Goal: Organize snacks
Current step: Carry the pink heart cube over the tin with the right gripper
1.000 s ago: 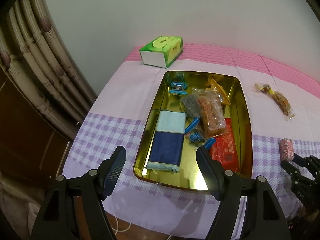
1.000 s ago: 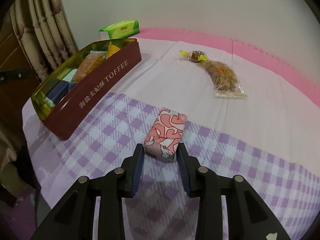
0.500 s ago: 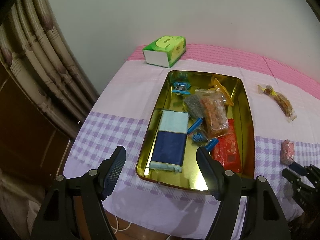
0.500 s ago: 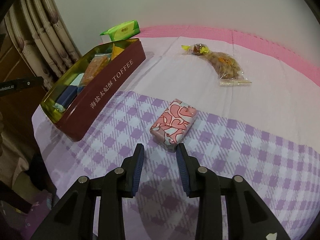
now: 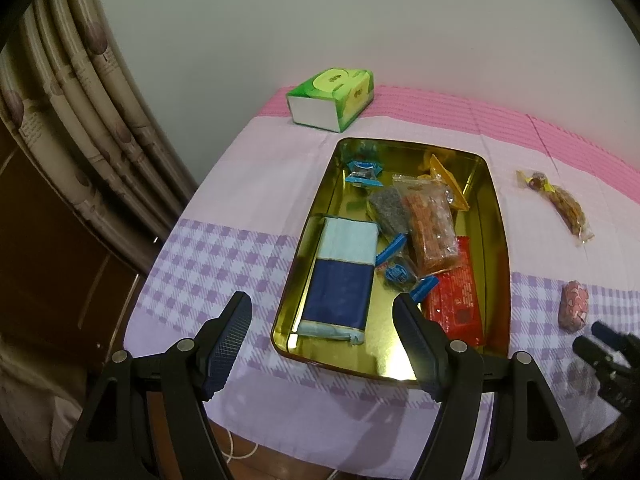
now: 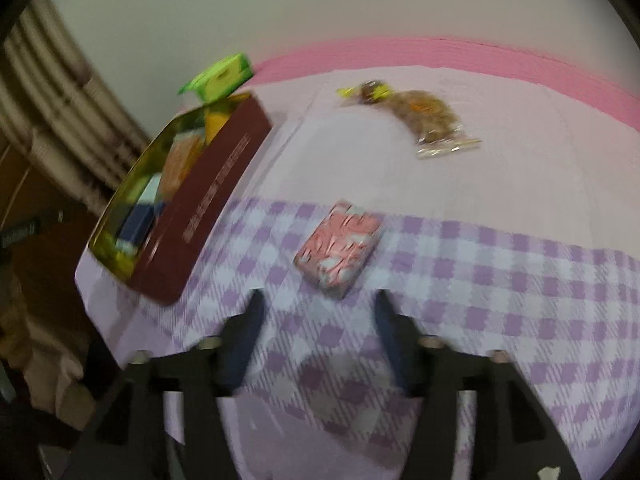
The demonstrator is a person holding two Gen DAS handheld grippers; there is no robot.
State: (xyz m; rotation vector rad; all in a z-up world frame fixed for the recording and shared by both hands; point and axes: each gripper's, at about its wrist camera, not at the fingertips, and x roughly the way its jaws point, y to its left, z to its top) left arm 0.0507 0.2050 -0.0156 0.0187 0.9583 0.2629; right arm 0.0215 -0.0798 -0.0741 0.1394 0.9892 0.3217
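Observation:
The gold-lined toffee tin [image 5: 501, 216] lies open on the table and holds several wrapped snacks, among them a blue-and-pale packet [image 5: 340, 276] and a red one [image 5: 456, 300]. My left gripper [image 5: 322, 314] hovers open above the tin's near end with nothing between its fingers. A pink heart-patterned packet [image 6: 340, 252] lies on the checked cloth to the right of the tin's dark red wall [image 6: 208, 208]. My right gripper [image 6: 318, 302] sits just short of that packet; its jaws are opening and nothing is between them. In the left wrist view, the packet [image 5: 574, 310] is at far right.
A clear bag of brown snacks [image 6: 432, 116] lies farther back on the pink cloth, with a yellow-wrapped sweet at its end. A green tissue pack [image 5: 332, 98] stands behind the tin near the wall. Curtains and a dark wooden cabinet flank the table's left edge.
The right gripper's jaws have spread wider and drawn back from the pink packet, which now lies ahead of the tips. The right view has rolled and blurred. The left gripper has stayed still.

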